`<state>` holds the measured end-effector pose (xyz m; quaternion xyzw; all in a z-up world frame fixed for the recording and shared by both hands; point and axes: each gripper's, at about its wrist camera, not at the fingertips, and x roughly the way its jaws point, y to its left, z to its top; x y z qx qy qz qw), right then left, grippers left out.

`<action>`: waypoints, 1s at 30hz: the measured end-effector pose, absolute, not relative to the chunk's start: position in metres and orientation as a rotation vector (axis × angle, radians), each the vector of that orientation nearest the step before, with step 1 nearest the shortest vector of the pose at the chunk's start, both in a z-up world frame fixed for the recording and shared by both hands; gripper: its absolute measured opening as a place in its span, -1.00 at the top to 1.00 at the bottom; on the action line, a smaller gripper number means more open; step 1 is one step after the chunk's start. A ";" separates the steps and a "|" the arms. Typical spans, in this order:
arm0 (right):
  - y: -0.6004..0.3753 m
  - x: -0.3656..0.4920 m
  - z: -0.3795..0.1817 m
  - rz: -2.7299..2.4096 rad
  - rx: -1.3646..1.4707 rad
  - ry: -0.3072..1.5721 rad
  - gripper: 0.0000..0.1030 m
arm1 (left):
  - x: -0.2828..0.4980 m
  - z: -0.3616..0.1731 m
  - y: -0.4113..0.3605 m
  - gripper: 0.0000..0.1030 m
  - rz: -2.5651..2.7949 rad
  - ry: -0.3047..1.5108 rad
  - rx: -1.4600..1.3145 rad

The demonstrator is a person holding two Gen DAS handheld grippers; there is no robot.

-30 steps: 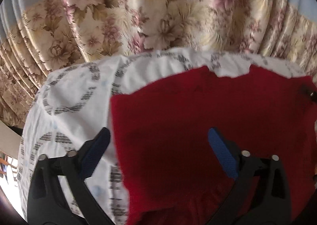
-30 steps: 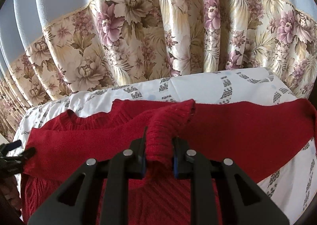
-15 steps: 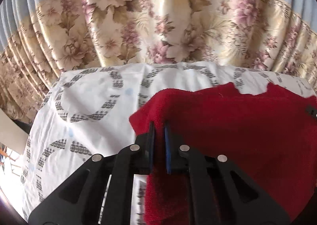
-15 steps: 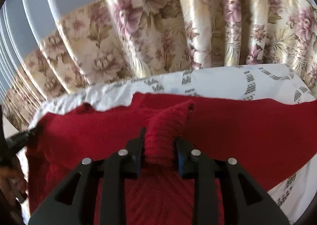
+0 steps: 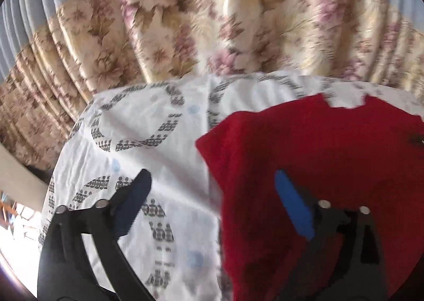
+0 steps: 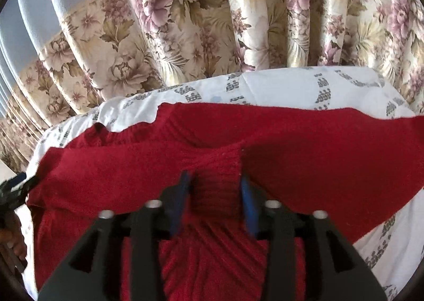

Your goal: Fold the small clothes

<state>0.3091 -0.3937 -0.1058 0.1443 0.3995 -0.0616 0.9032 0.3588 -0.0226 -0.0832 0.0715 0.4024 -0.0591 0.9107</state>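
1. A pleated floral curtain point(image 5: 238, 22) in cream, brown and pink, with a pale blue band above, hangs behind the surface in both wrist views
2. A white sheet printed with grey ring patterns point(image 5: 137, 142) covers the surface; I cannot tell whether it is a bed or a worktop underneath
3. The left gripper point(image 5: 212, 184) hovers over the left edge of the garment, its jaws opening and already spread wide; the left blue-padded finger is above the bare sheet, the right blue-padded finger point(image 5: 292, 208) above the red cloth, and neither presses on anything
4. The red knitted sweater point(image 5: 318, 168) lies spread on the sheet, its left edge running down between the left gripper's 2 fingers; this view is blurred
5. In the right wrist view the sweater point(image 6: 331, 168) stretches across almost the whole width of the sheet point(image 6: 278, 83)
6. The right gripper point(image 6: 214, 189) has a ribbed fold of the sweater between its fingers; its jaws are opening, at about half width, and the fold slumps between the pads
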 end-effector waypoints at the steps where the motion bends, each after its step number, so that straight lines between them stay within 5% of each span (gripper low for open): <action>1: -0.396 0.306 -0.103 -0.135 0.303 0.810 -0.01 | 0.354 -0.081 -0.023 -0.89 -0.127 0.822 0.153; 7: -0.395 0.304 -0.107 -0.112 0.302 0.832 0.06 | 0.339 -0.092 -0.025 -0.85 -0.137 0.859 0.152; 9: -0.393 0.303 -0.112 -0.099 0.301 0.844 0.33 | 0.339 -0.102 -0.026 -0.56 -0.142 0.879 0.145; 10: -0.392 0.303 -0.113 -0.099 0.296 0.846 0.43 | 0.340 -0.107 -0.027 -0.21 -0.151 0.895 0.131; 14: -0.390 0.296 -0.111 -0.075 0.302 0.833 0.61 | 0.335 -0.108 -0.028 0.49 -0.202 0.904 0.072; 21: -0.385 0.272 -0.079 -0.050 0.298 0.776 0.62 | 0.316 -0.077 -0.014 0.62 -0.212 0.844 0.030; 24: -0.383 0.266 -0.080 -0.063 0.273 0.787 0.62 | 0.310 -0.077 -0.006 0.82 -0.174 0.845 0.055; 30: -0.391 0.262 -0.113 -0.094 0.263 0.867 0.41 | 0.310 -0.104 0.023 0.76 -0.095 0.928 0.036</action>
